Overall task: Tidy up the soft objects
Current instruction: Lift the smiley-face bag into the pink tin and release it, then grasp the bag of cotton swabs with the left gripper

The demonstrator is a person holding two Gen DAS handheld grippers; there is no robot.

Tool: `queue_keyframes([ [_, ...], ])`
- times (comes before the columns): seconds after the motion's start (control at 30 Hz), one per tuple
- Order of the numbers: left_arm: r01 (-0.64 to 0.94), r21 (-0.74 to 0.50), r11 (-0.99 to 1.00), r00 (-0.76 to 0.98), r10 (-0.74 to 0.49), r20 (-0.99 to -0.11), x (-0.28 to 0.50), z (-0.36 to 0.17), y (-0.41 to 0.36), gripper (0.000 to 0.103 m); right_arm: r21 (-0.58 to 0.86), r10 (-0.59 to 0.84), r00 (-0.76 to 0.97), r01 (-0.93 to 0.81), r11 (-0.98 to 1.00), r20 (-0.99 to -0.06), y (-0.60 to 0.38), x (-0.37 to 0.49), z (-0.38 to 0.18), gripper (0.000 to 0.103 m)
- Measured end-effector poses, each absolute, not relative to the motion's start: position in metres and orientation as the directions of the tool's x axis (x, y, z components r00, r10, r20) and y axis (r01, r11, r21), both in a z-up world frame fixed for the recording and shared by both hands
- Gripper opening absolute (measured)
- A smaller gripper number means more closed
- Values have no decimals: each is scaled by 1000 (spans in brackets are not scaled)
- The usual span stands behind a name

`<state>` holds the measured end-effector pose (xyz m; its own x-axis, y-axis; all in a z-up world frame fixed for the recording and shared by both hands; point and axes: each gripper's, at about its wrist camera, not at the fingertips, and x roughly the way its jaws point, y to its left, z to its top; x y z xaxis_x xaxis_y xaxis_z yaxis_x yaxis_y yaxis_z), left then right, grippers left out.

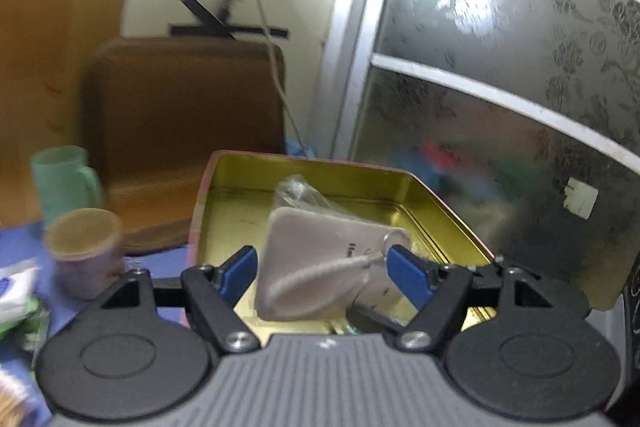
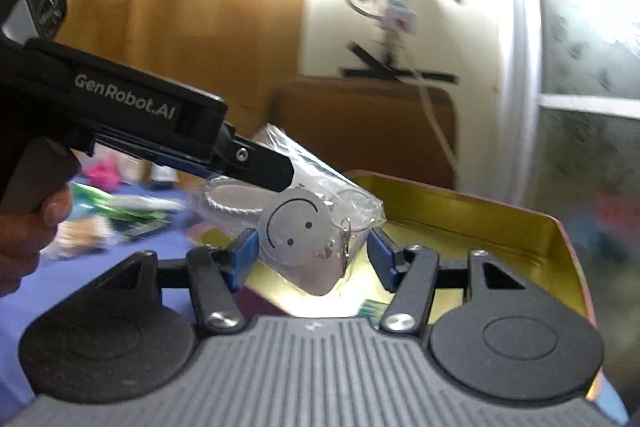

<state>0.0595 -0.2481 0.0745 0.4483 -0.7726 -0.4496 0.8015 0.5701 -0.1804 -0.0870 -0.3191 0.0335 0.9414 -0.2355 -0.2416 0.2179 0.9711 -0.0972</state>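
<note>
Pouch, grey, w/ smiley face, keyring and white cord, sealed in a clear plastic bag, hangs tilted above the open gold-lined tin, not resting in it. L gripper is clamped on it: I see both blue pads against its sides. From the R wrist cam, L gripper comes in from the left, w/ a hand on its grip. R gripper has the same bag btwn its pads, half-spread; I can't tell if they press or just flank it. Tin sits on blue cloth. Green mug and paper cup stand left of the tin. Pics are blurry.
</note>
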Motion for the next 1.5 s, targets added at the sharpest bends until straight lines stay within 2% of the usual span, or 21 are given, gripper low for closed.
queue_keyframes([
  [0.13, 783, -110, 612, 508, -731, -456, 58, 64, -266, 74, -149, -398, 884, 371, 917, -245, -337, -79, 25, 65],
  [0.23, 777, -112, 619, 517, -730, -448, 56, 62, -253, 74, -92, -399, 885, 388, 917, -241, -347, -84, 23, 67],
  [0.43, 726, -116, 678, 587, -699, -408, 48, 62, -181, 75, -68, -361, 915, 355, 933, -181, -328, -91, 30, 67],
  [0.53, 666, -122, 736, 644, -649, -404, 43, 53, -131, 76, -55, -288, 946, 283, 958, -150, -307, -92, 37, 67],
  [0.63, 563, -118, 818, 715, -554, -427, 45, 40, -81, 76, -54, -158, 973, 151, 987, -167, -281, -82, 44, 67],
  [0.77, 413, -158, 897, 772, -437, -462, 59, 24, -21, 76, -6, 93, 953, -99, 995, -287, -240, -46, 43, 74],
  [0.83, 360, -223, 906, 776, -423, -467, 68, 18, 2, 74, 54, 205, 914, -198, 979, -352, -222, -15, 40, 74],
  [0.9, 326, -288, 900, 769, -430, -473, 76, 12, 15, 72, 118, 286, 871, -261, 958, -400, -205, 19, 36, 72],
  [0.93, 319, -319, 892, 761, -442, -474, 79, 9, 20, 66, 151, 311, 851, -273, 950, -422, -198, 33, 33, 70],
  [1.0, 315, -357, 879, 738, -464, -491, 85, 3, 20, 55, 214, 346, 817, -276, 937, -461, -189, 64, 28, 56],
  [1.07, 319, -389, 864, 706, -491, -511, 91, -2, 17, 45, 244, 353, 793, -263, 933, -496, -183, 88, 21, 47],
  [1.17, 323, -404, 856, 691, -505, -516, 94, -5, 17, 39, 299, 382, 749, -253, 920, -541, -178, 97, 9, 28],
  [1.23, 355, -416, 838, 669, -538, -513, 90, -6, 16, 35, 324, 396, 747, -252, 912, -534, -179, 87, 6, 28],
  [1.5, 491, -428, 759, 556, -651, -516, 67, -5, -15, 36, 319, 377, 761, -234, 918, -528, -191, -3, 4, 29],
])
